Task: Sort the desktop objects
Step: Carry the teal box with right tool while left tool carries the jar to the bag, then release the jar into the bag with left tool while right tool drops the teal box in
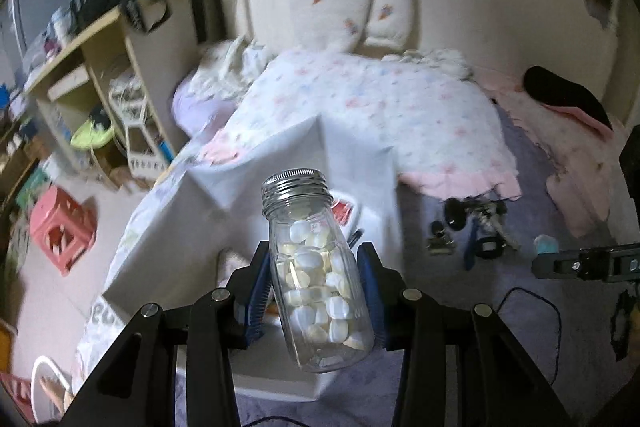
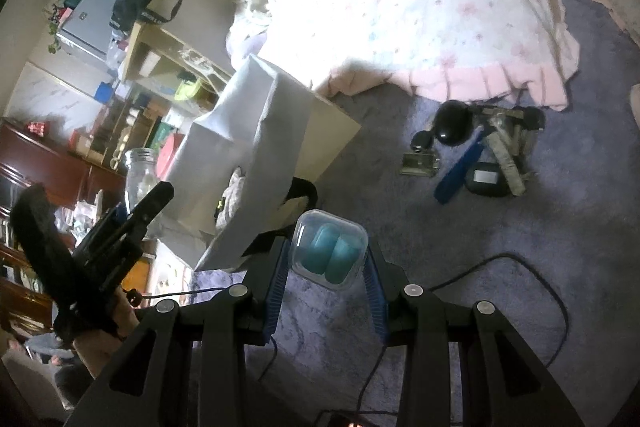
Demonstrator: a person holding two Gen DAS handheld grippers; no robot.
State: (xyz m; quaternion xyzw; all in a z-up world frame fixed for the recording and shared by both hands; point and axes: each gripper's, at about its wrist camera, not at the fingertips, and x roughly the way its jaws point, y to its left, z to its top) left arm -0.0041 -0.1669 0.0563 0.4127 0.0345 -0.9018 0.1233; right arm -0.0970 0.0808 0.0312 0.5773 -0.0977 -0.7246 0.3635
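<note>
Surface: lavender carpet (image 2: pixel 460 247), black cable looped across it. White cardboard box (image 2: pixel 256 147) is the reference. Beyond box: floral quilt with pink frill (image 2: pixel 440 19). Left of box: wooden shelf unit (image 1: pixel 100 75), pink stool (image 1: pixel 60 227) below it. Right of box, on the carpet: heap of small items, including a blue strip (image 2: pixel 460 167) and a binder clip (image 2: pixel 418 165).

Left gripper (image 1: pixel 316 267): blue pads clamped on clear jar (image 1: pixel 320 291) of pale candies, metal lid on, jar tilted, held over the box.

Right gripper (image 2: pixel 326 259): fingers closed on clear plastic case (image 2: pixel 328 251) with two teal pieces inside, just right of the box, above the carpet.
</note>
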